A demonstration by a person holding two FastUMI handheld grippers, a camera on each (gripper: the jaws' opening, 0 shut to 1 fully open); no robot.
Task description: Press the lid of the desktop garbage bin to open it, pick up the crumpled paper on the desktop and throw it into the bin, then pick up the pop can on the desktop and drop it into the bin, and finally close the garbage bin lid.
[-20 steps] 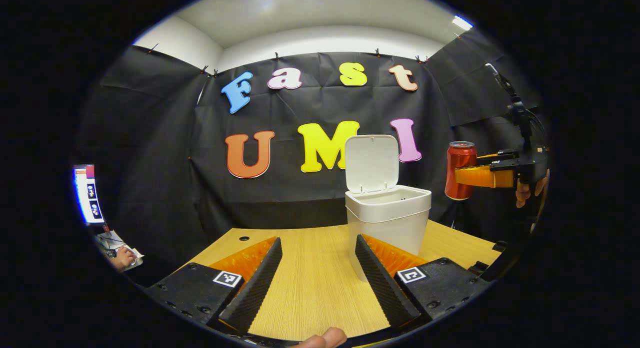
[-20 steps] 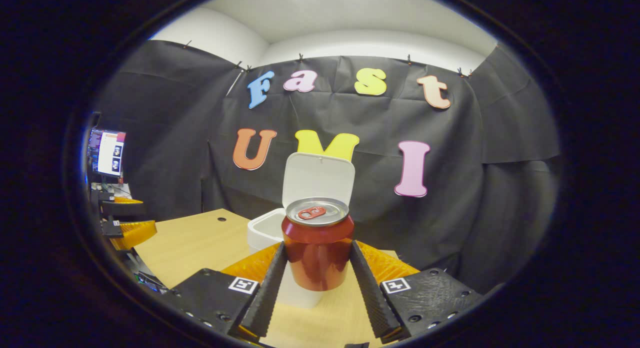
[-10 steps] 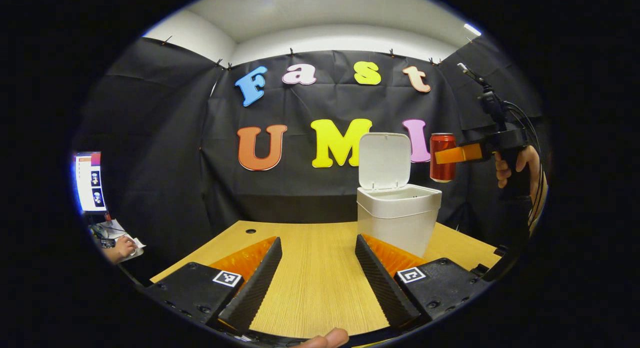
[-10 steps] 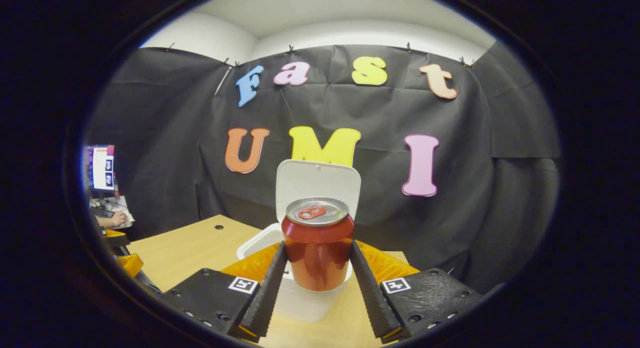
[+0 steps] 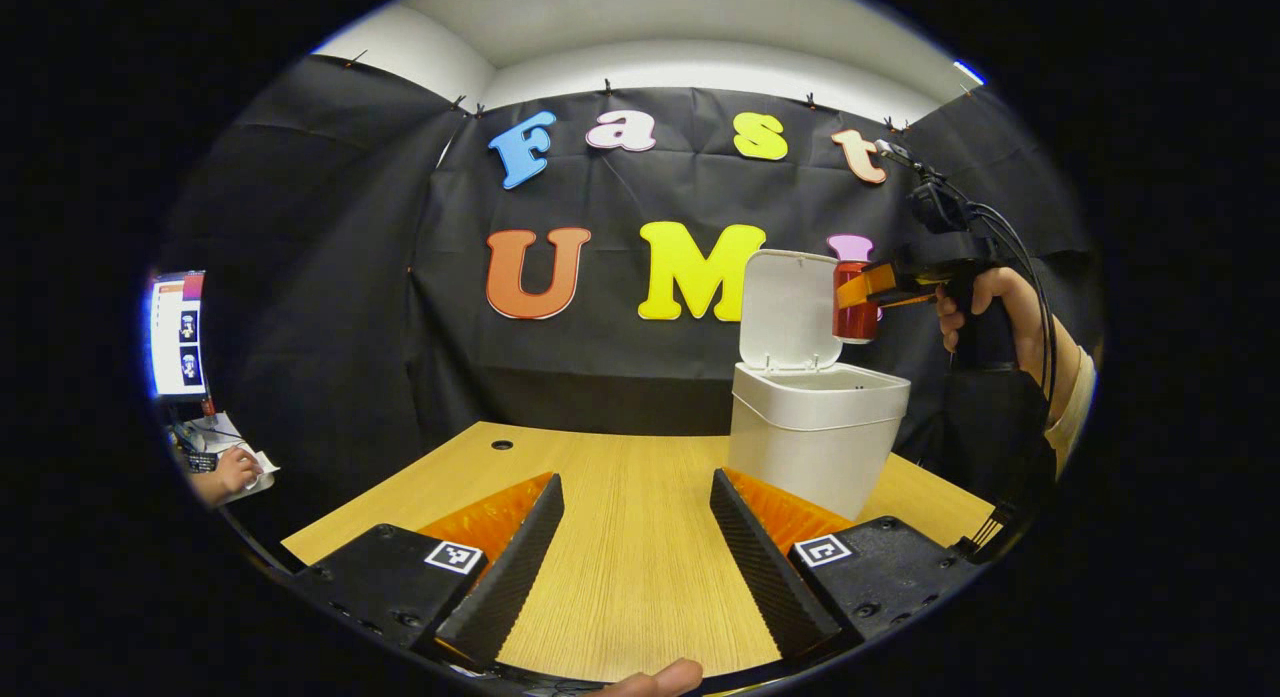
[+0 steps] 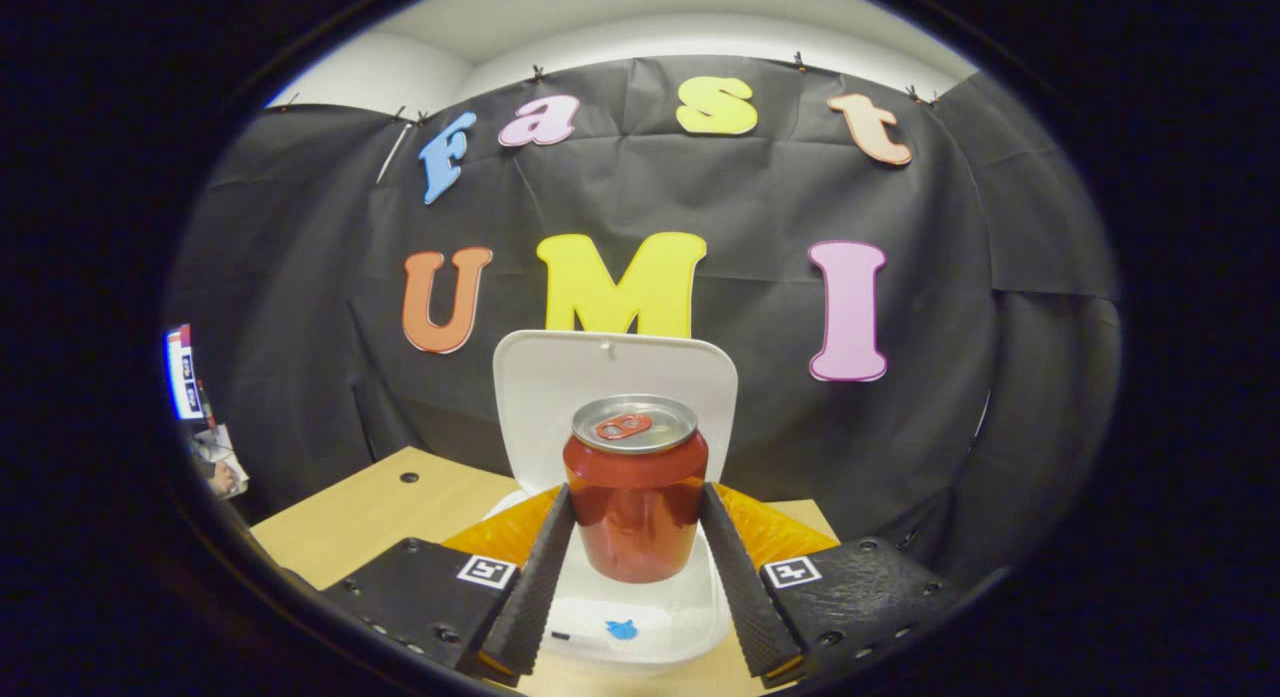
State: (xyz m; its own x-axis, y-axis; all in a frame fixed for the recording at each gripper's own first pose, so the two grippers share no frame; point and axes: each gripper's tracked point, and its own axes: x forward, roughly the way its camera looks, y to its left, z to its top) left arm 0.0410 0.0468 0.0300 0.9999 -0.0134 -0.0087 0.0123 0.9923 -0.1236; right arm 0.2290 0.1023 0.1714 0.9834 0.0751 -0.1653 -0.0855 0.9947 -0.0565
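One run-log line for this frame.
phase: can drop | right hand-held gripper: shut on pop can, above bin | lid: open | left hand-held gripper: open

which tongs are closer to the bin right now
Right. The right tongs hold the pop can upright above the open bin, in front of its raised lid. The left tongs hang open, low over the table, short of the bin.

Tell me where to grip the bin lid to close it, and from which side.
Take the lid's free top edge, coming from above and the front. It stands upright, hinged at the bin's rear rim. The left gripper is open; the right gripper holds the pop can.
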